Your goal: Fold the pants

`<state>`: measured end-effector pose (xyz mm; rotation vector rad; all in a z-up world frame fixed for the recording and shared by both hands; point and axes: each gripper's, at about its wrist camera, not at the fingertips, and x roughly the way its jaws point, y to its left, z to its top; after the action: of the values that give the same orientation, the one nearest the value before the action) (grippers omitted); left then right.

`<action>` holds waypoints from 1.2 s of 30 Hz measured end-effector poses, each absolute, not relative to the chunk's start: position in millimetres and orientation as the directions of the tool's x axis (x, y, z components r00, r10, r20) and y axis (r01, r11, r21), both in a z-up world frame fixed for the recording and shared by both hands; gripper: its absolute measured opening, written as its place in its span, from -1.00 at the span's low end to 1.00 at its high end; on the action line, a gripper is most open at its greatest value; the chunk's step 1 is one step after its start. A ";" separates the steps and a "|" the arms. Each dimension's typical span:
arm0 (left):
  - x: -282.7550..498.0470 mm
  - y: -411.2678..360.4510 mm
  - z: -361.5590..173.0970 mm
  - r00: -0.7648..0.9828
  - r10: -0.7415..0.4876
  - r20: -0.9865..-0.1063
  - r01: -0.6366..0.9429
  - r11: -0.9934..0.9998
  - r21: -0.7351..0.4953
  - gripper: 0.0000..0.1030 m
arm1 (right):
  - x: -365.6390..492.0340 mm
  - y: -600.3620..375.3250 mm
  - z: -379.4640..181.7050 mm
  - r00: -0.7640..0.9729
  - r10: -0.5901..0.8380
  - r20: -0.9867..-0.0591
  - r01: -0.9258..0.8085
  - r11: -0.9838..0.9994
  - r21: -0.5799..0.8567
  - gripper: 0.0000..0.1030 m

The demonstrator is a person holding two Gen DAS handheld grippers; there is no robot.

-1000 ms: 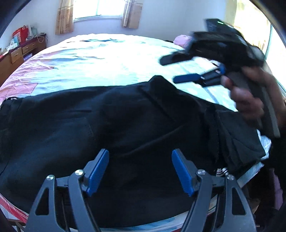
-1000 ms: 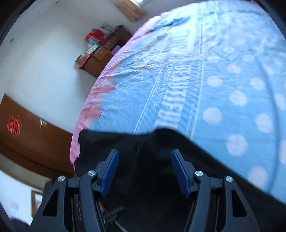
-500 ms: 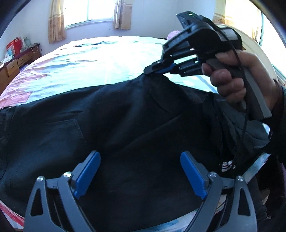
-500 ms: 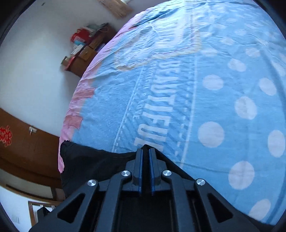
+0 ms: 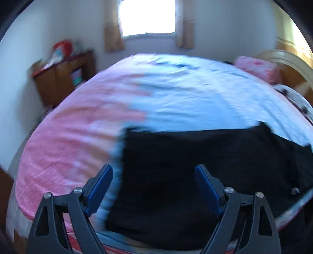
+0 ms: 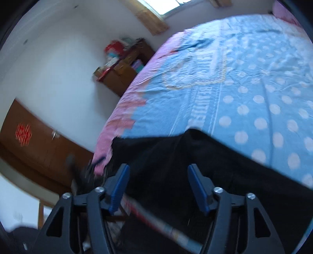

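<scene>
— Where were the pants when you looked?

— From my left wrist camera, the black pants (image 5: 205, 168) lay flat on the near edge of the bed (image 5: 176, 93), on the right half of the view, their left end squared off where the bedspread turned from blue to pink. That picture was blurred, so I couldn't read seams or pockets.

— And your grippers?

— My left gripper (image 5: 153, 185) was spread wide with nothing between its blue pads, above the pants' left end. My right gripper (image 6: 158, 183) was also wide open and empty, over the dark cloth, with the polka-dot blue spread beyond it.

— Anything else in the room?

— A wooden cabinet (image 6: 121, 72) with red and other clutter on top stood by the far-left wall, a curtained window (image 5: 147, 17) was behind the bed, and a pink pillow (image 5: 256, 68) lay at the far right.
</scene>
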<state>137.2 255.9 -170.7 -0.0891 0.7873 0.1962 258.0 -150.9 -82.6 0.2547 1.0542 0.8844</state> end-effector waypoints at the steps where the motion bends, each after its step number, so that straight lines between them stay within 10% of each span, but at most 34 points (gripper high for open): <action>1: 140.6 271.0 -178.4 0.675 0.100 -0.731 -0.200 0.978 -0.051 0.68 | 243.4 -153.3 -85.0 0.191 0.730 -0.657 -0.523 0.642 0.561 0.28; 9: 154.8 293.6 -216.3 0.637 -0.118 -0.761 -0.171 0.942 -0.290 0.55 | 212.2 -194.1 -161.0 0.249 0.664 -0.706 -0.358 0.740 0.570 0.28; 15: 161.1 281.3 -212.9 0.632 -0.145 -0.761 -0.114 0.954 -0.277 0.15 | 222.1 -229.7 -195.3 0.297 0.669 -0.682 -0.174 0.740 0.650 0.28; 22: 166.1 290.5 -220.4 0.625 -0.195 -0.756 -0.093 0.943 -0.320 0.15 | 230.6 -220.4 -200.1 0.293 0.702 -0.649 -0.182 0.708 0.683 0.28; 24: 162.9 292.8 -219.7 0.624 -0.216 -0.751 -0.096 0.932 -0.348 -0.19 | 228.4 -218.3 -201.9 0.289 0.704 -0.649 -0.187 0.706 0.683 0.28; 27: 156.5 294.1 -214.1 0.631 -0.253 -0.733 -0.100 0.911 -0.401 -0.54 | 225.6 -224.2 -204.8 0.302 0.711 -0.635 -0.173 0.696 0.697 0.28; 36: 120.5 254.8 -141.5 0.729 -0.397 -0.557 0.028 0.831 -0.556 -0.68 | 222.8 -257.9 -195.2 0.416 0.669 -0.616 -0.117 0.711 0.693 0.28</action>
<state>120.5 254.8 -141.5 -0.5506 0.7227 -0.2477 222.8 -257.9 -195.2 0.6186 1.0326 0.5346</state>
